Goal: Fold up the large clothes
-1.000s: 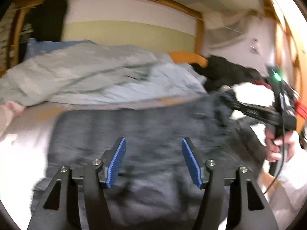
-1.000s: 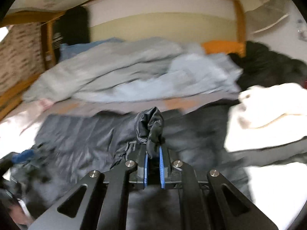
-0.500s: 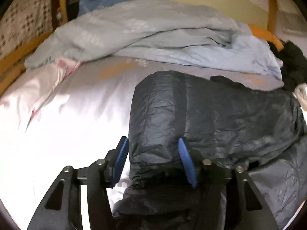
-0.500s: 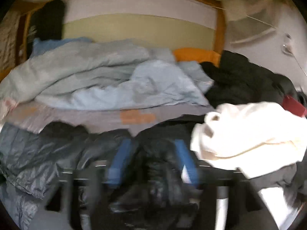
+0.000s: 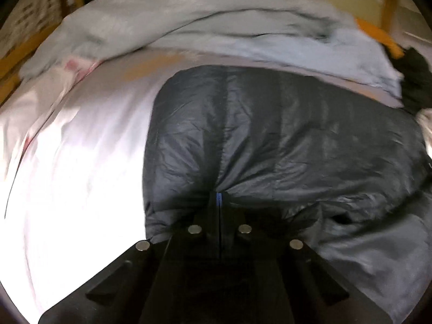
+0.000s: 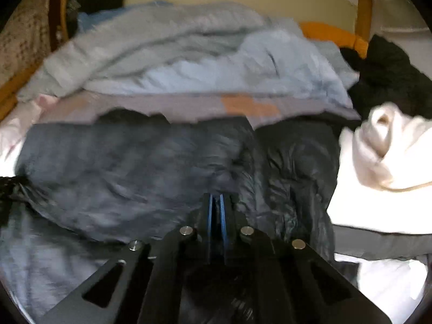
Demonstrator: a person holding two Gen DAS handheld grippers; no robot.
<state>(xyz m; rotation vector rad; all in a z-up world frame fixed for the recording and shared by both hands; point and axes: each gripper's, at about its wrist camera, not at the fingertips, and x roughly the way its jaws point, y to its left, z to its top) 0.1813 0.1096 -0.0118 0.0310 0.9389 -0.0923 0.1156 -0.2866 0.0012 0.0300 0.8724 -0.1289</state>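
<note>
A dark grey puffer jacket (image 5: 283, 140) lies spread on the white bed sheet (image 5: 81, 175); in the right wrist view it (image 6: 129, 167) fills the middle. My left gripper (image 5: 219, 198) is shut on a fold of the jacket near its left near edge, the fabric puckering at the blue pads. My right gripper (image 6: 215, 202) is shut on jacket fabric near a darker, shinier crumpled part (image 6: 294, 167). Both views are motion-blurred.
A pale blue-grey duvet (image 5: 216, 24) is heaped along the far side, also in the right wrist view (image 6: 189, 56). A cream garment (image 6: 388, 151) and a black fleece (image 6: 388, 73) lie at right. A wooden bed frame (image 6: 334, 36) borders the back.
My left gripper was open over the jacket, straddled its edge, and is now closed on it. My right gripper opened half a second ago and is now closed on the jacket again.
</note>
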